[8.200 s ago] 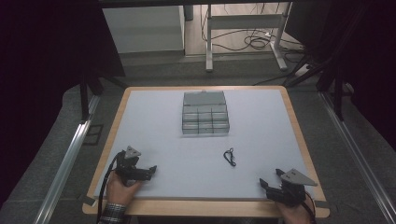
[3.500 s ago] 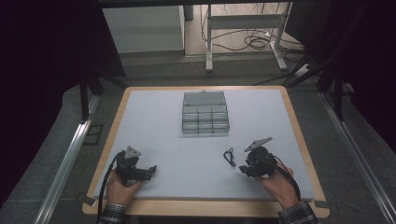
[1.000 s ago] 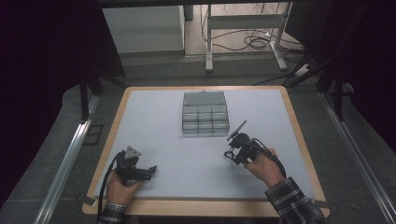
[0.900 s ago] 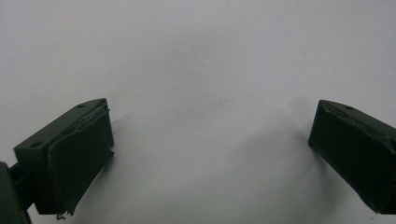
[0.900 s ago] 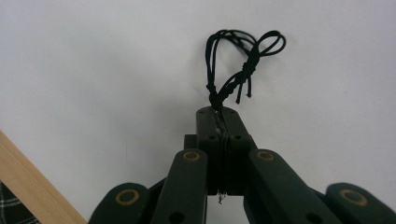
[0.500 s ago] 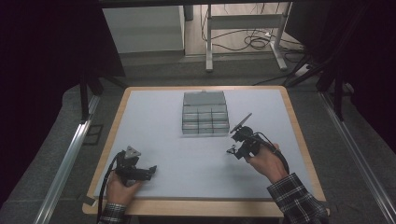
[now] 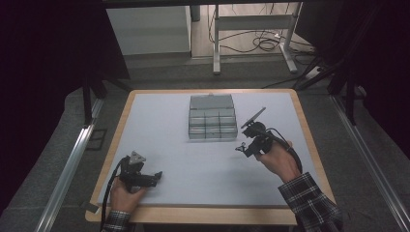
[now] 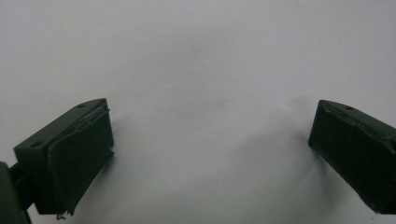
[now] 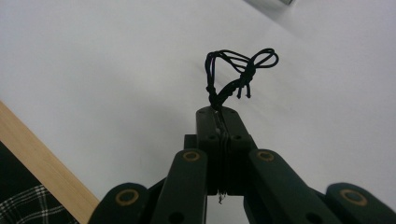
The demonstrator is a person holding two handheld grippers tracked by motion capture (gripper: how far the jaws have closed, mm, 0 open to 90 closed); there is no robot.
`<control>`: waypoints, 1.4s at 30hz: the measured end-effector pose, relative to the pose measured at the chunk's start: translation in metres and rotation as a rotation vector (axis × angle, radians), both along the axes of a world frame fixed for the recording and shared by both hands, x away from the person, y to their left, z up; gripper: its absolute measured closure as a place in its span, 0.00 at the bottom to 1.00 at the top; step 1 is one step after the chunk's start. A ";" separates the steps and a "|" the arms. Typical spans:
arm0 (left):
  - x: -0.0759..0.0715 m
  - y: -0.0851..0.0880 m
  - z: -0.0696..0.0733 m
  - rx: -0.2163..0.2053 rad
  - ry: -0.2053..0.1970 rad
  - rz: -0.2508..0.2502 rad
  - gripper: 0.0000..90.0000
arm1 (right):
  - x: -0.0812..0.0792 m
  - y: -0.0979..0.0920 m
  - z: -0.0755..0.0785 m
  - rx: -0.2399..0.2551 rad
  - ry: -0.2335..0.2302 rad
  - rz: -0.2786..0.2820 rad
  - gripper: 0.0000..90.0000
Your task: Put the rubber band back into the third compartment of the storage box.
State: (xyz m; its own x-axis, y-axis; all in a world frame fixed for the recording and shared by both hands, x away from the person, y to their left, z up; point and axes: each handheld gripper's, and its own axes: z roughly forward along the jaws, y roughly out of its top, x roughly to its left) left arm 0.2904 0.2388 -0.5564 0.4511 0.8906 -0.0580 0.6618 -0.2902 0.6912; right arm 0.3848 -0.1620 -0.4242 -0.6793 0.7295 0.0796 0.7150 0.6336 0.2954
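Right tongs point(image 9: 218, 122) are pinched shut on a small black knotted cord loop point(image 9: 236, 74), gripping only its tail end, so most of the loop sticks out past the tips w/ nothing supporting it. In the high view the right tongs point(image 7: 245, 148) sit right of centre in the frame, just below and right of the grey compartment box point(image 7: 212, 117), w/ the cord point(image 7: 239, 147) at their tips; can't tell from there if it's lifted or touching the tabletop point(image 7: 159, 121). Risk: grip is thin, so a quick swing or a snag on the box rim could pull the cord out, and it'd probably drop outside the compartments. It's floppy too, so aiming it into one cell may be fiddly. Left tongs point(image 8: 210, 158) are spread wide, nothing between the pads, parked at lower left of the high view point(image 7: 155, 177) on bare tabletop. Vs. half a sec earlier: right hand point(image 7: 276, 157) sits about where it was, maybe a touch lower; left hasn't budged.
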 end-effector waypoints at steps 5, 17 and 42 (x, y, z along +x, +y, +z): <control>0.000 0.000 0.000 -0.001 -0.001 0.001 0.00 | 0.005 0.000 0.007 -0.004 -0.009 -0.009 0.97; 0.000 0.000 0.000 -0.004 0.000 0.005 0.00 | 0.015 0.004 0.020 -0.026 -0.032 -0.027 0.97; 0.000 0.000 0.000 -0.003 -0.002 0.003 0.00 | 0.046 0.022 0.033 -0.016 -0.098 -0.071 0.97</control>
State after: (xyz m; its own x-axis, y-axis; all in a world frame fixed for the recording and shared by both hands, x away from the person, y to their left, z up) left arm 0.2904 0.2385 -0.5566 0.4489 0.8916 -0.0596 0.6613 -0.2866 0.6932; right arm 0.4310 -0.1403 -0.3911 -0.6299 0.7767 0.0033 0.7263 0.5875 0.3568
